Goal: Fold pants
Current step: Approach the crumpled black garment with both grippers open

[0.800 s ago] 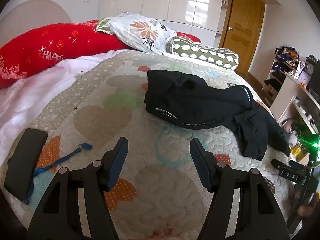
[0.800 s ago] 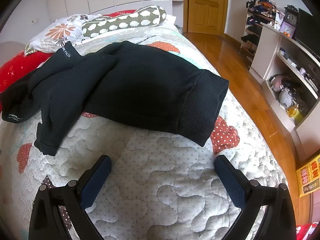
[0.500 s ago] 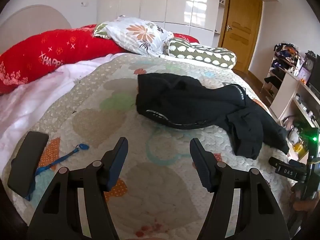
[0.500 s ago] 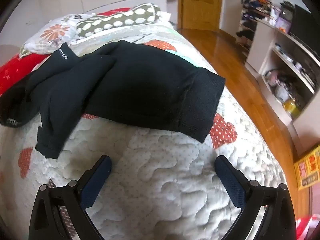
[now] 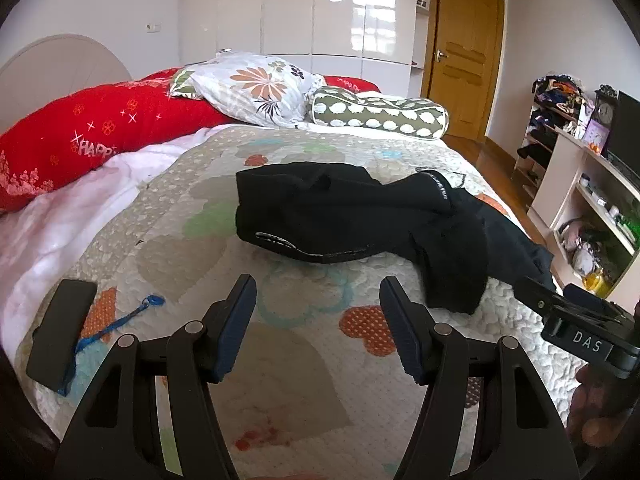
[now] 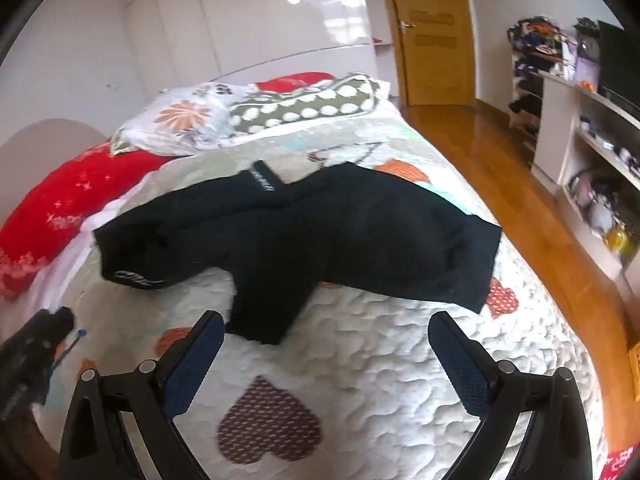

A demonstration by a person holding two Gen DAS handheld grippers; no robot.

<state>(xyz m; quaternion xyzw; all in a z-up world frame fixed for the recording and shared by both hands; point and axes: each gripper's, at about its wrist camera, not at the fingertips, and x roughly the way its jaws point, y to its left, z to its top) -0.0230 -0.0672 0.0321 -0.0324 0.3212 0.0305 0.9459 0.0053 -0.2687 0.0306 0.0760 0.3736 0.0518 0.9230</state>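
Both of our jaw pairs stand spread with nothing between them: our left gripper [image 5: 316,322] partly parted, our right gripper [image 6: 324,354] parted wide, each hanging over the quilt [image 5: 288,364] short of the cloth. At twelve o'clock from each lie the black pants [image 5: 352,220], crumpled in a heap on the bed, one leg doubled over, a ribbed cuff toward three o'clock and a white-lettered strip on top. Since the earlier frames the pants sit farther from us in both views and more of the quilt shows. Only the left view shows a dark flat case [image 5: 60,332] with a blue cord [image 5: 116,324] at nine o'clock; only the right view shows the wooden floor [image 6: 532,184] along the bedside.
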